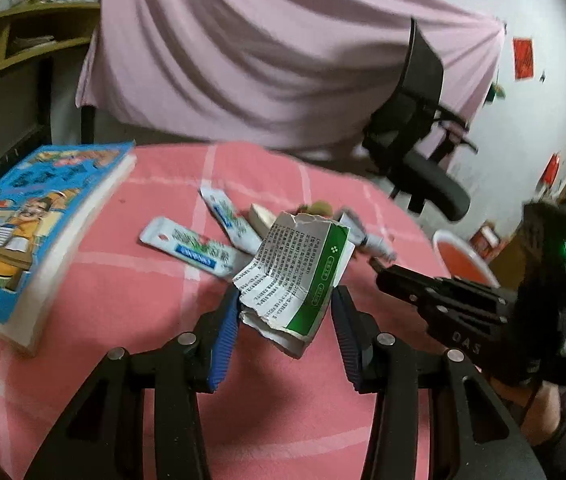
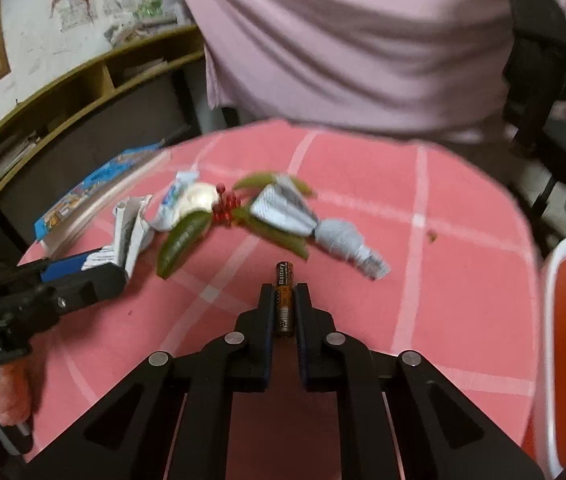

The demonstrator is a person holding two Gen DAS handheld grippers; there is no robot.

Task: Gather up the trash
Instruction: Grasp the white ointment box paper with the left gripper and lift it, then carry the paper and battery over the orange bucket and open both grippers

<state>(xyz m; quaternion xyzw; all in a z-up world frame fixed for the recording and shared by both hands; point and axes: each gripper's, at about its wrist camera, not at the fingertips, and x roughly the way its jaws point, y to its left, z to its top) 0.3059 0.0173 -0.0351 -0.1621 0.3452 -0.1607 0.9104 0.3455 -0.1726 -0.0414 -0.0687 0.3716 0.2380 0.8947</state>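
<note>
The left hand-held gripper (image 1: 285, 312) holds one torn green-and-white carton (image 1: 295, 276), crumpled and printed with small text, between its blue pads over the pink checked bench (image 1: 123, 280). Ahead of it lie two white-blue sachets (image 1: 199, 248). The right hand-held gripper (image 2: 285, 308) is clamped narrow on one orange-and-black battery (image 2: 285, 300). Beyond its tips lie several green leaves (image 2: 183, 244), a red berry cluster (image 2: 227, 208) and one crumpled grey wrapper (image 2: 343, 240). One book (image 1: 31, 220) lies to the left.
</note>
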